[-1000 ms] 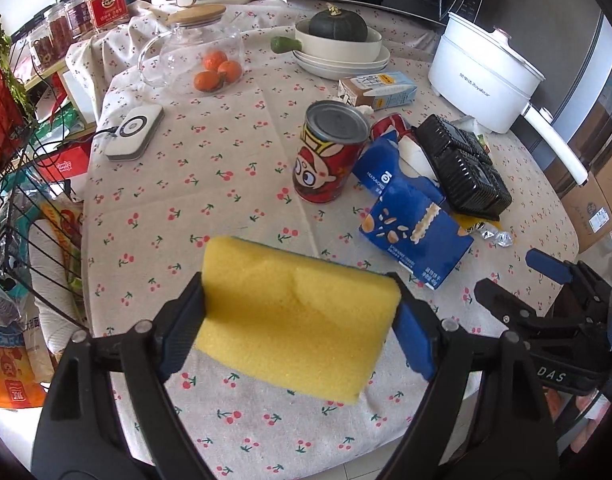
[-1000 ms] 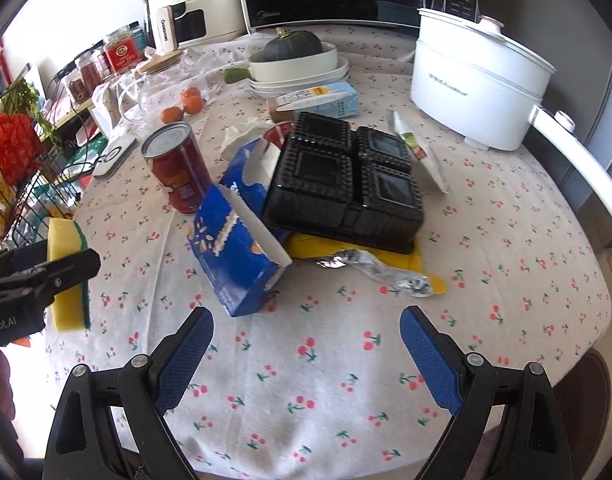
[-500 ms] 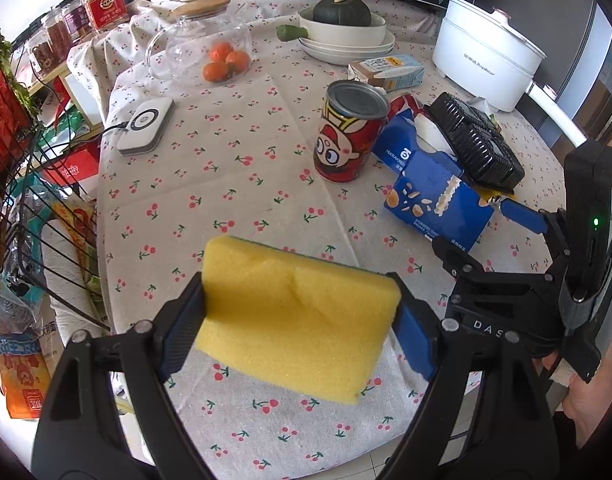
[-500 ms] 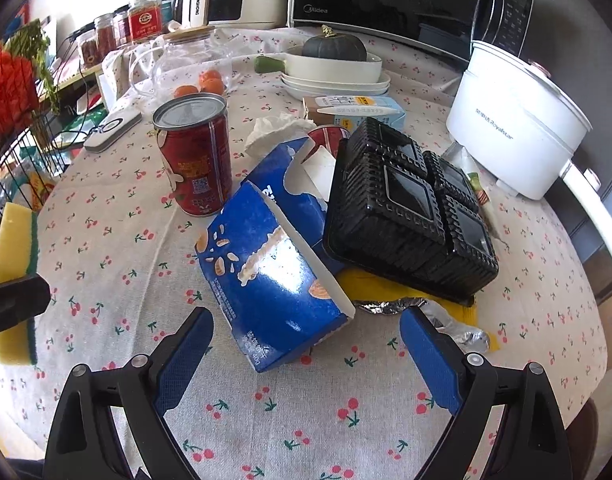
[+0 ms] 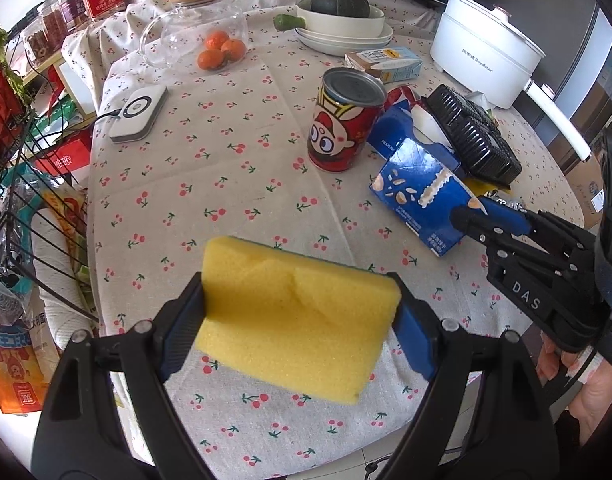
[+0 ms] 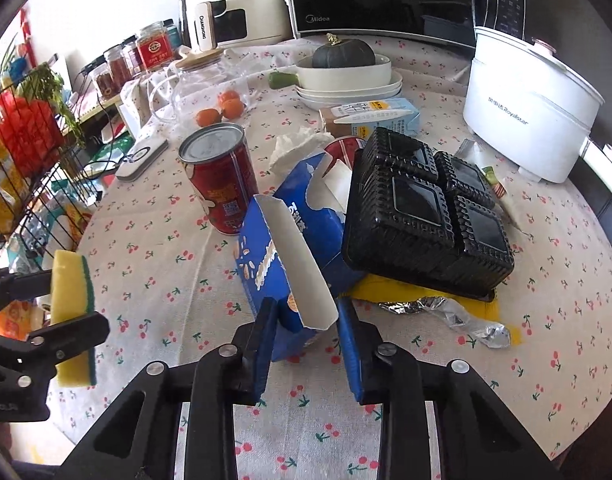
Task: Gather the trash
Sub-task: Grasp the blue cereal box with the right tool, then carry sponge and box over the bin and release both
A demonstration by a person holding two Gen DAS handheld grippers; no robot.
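The right gripper [image 6: 304, 334] is closing on the near end of the torn blue box [image 6: 284, 276], which lies on the surface [image 6: 425, 380] directly ahead of it; the box's end sits between the jaws, the left pad against its side, the right pad at the open white flap. Whether both pads press yet is hard to tell. The box looks like thin, empty cardboard: light, easily crushed, so a squeeze across the narrow body should hold, while the loose flap alone would likely bend and slip.

Off to the left, the left gripper [image 5: 302, 320] is clamped on a yellow sponge [image 5: 294, 316], soft and springy, held above the cloth.

Just beyond the box to the right, a black plastic tray [image 6: 425, 216] rests upside down on a yellow wrapper with crumpled foil [image 6: 457, 312]. The tray looks stiff but light, the foil flimsy. Lifting the box may drag or tip the tray, since they touch.

Further left stands a red can [image 6: 220, 184], smooth and probably slippery. Behind lie a crumpled tissue [image 6: 294, 146] and a milk carton [image 6: 369, 116].
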